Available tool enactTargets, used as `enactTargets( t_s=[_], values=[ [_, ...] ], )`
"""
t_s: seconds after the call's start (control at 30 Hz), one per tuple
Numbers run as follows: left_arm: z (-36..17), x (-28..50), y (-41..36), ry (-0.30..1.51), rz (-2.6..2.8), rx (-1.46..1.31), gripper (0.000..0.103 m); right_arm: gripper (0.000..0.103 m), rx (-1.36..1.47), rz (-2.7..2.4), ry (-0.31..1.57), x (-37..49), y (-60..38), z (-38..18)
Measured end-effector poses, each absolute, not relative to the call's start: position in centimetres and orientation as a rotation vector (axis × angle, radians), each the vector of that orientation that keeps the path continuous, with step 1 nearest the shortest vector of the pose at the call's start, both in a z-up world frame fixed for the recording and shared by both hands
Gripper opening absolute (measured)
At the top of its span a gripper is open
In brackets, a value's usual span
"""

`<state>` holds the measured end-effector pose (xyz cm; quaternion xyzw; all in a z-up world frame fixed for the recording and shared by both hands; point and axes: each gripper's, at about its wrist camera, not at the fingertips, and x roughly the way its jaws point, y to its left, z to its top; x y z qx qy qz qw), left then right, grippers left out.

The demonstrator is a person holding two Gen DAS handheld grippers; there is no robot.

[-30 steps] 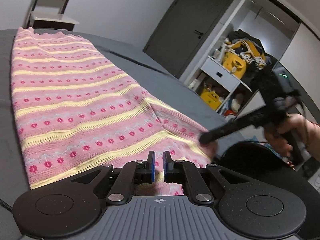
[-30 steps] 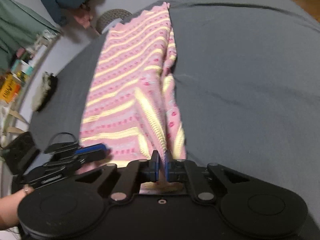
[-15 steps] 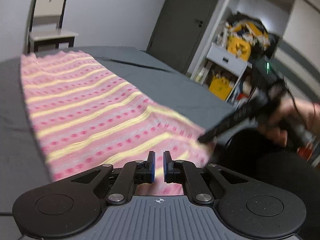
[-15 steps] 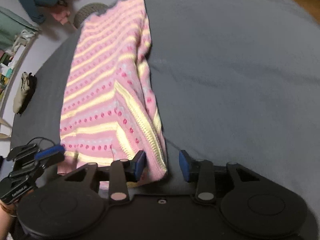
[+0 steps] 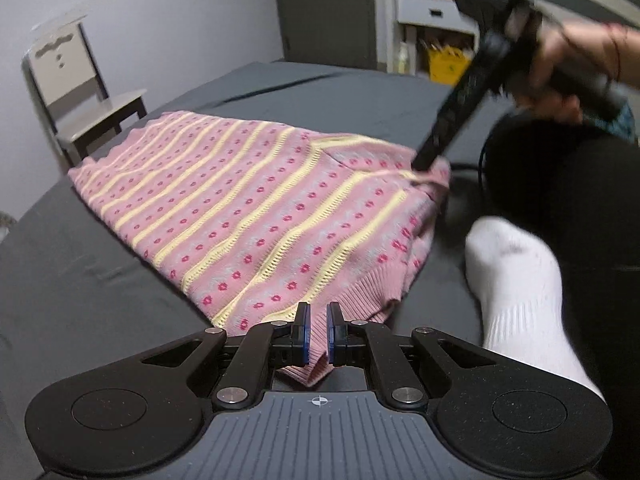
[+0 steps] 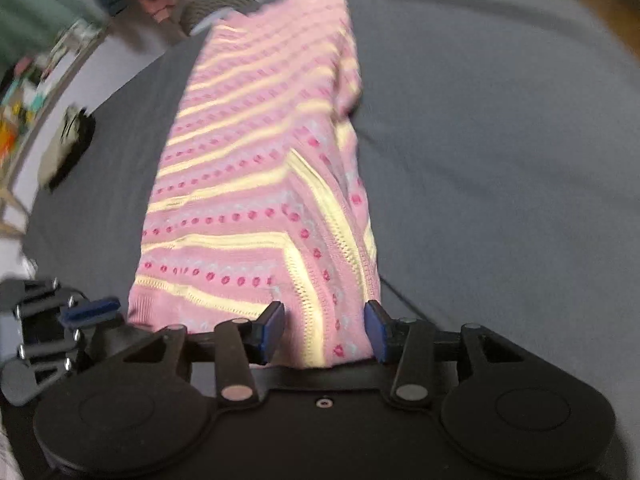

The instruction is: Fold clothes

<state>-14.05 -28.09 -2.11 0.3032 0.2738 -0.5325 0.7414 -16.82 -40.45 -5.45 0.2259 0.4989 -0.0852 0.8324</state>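
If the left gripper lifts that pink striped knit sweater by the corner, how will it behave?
Probably floppy: the pink striped knit sweater already drapes and creases over the grey bed sheet. The left gripper, shut on the ribbed hem, would likely drag the rest behind. The open knit may stretch and cling rather than slide.

I see one garment, a pink knit sweater with yellow openwork stripes and rows of small red flower dots. It lies folded into a long narrow strip on the dark grey bedsheet. Its scalloped edge points toward the chair; its ribbed end sits nearest me, slightly lifted.
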Motion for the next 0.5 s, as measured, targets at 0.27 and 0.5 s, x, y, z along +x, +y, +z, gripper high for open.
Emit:
enactTargets(
  t_s=[0.27, 0.5],
  values=[
    [-3.0, -18.8, -29.2, 0.347, -1.226, 1.153, 0.006, 0.07, -0.241, 0.0, 0.948, -17.7, -29.4, -2.4],
    [-5.2, -20.9, -30.3, 0.209, -1.225, 1.405, 0.065, 0.076, -0.774, 0.137, 0.985, -16.9, -22.7, -7.8]
  ],
)
